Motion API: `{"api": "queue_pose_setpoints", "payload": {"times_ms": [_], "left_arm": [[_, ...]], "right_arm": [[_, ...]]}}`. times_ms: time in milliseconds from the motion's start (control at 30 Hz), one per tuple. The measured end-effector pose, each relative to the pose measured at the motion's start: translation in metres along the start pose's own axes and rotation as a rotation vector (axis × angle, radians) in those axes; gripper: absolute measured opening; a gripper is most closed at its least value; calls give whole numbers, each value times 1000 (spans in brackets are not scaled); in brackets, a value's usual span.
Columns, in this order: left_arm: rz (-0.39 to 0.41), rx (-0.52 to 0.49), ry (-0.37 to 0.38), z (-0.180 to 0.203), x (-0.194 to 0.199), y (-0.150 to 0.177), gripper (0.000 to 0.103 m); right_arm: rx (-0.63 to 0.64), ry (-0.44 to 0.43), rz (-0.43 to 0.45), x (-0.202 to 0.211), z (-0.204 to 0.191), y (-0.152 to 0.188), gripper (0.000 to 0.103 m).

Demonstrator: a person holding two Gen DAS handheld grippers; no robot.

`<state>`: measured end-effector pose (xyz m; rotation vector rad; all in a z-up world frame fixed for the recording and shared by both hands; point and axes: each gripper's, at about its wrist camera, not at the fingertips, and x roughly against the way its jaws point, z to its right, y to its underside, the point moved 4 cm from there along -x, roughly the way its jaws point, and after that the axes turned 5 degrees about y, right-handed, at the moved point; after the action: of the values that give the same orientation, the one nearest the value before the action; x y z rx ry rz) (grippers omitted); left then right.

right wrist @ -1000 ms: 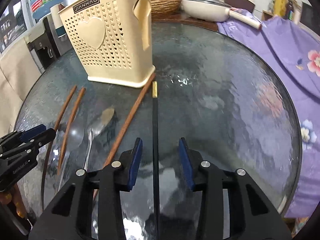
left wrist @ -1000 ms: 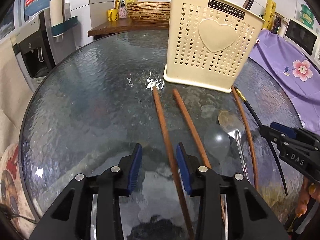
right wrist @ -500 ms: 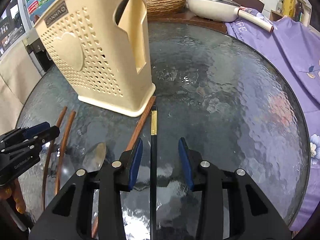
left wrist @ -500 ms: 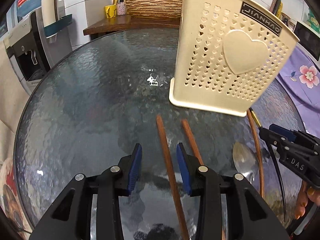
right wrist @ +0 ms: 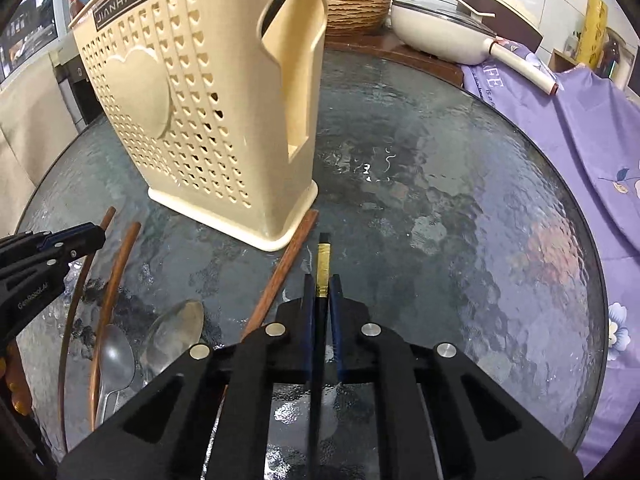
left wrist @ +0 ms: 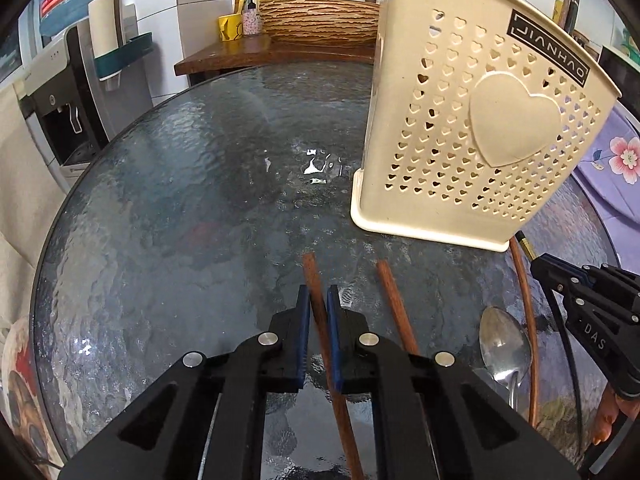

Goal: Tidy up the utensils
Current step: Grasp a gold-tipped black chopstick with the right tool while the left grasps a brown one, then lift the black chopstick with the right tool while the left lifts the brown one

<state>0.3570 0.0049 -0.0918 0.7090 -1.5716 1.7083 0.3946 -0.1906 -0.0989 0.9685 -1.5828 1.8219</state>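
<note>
A cream perforated utensil holder point(left wrist: 472, 128) point(right wrist: 208, 120) stands on the round glass table point(left wrist: 180, 200) point(right wrist: 460, 208). My left gripper point(left wrist: 318, 294) is shut on a brown wooden chopstick point(left wrist: 314, 280), whose tip pokes out past the pads. A second brown chopstick point(left wrist: 394, 304) lies just right of it. My right gripper point(right wrist: 320, 282) is shut on a black chopstick with a gold band point(right wrist: 323, 266). Another brown chopstick point(right wrist: 286, 264) lies to its left, reaching the holder's base. Two metal spoons point(right wrist: 116, 356) point(right wrist: 174, 332) lie on the glass; one spoon point(left wrist: 506, 350) also shows in the left wrist view.
A purple flowered cloth point(right wrist: 580, 128) covers the table's right side. Behind the table a wooden counter point(left wrist: 256, 50) carries a woven basket point(left wrist: 320, 20), a soap bottle and a white pan point(right wrist: 444, 32). A water dispenser point(left wrist: 52, 92) stands at the left.
Both grippers moved forward toward the holder along their chopsticks, then shut: the left on a brown chopstick, the right on the black one.
</note>
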Motion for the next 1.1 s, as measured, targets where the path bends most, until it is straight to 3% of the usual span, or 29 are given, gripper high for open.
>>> {"api": "queue_pose_setpoints", "payload": {"times_ms": [333,733,1100], "left_arm": [[38,46,38,-2,16,5,7],[252,13,169,15,127,-14,7],[339,-45,254,31,186,-9,7]], "right_arm": [[-117,-124,64,38,17,2,8],[-133,-238,260,142,29,-3,8],[-81,-289,356,216,26,3,8]]}}
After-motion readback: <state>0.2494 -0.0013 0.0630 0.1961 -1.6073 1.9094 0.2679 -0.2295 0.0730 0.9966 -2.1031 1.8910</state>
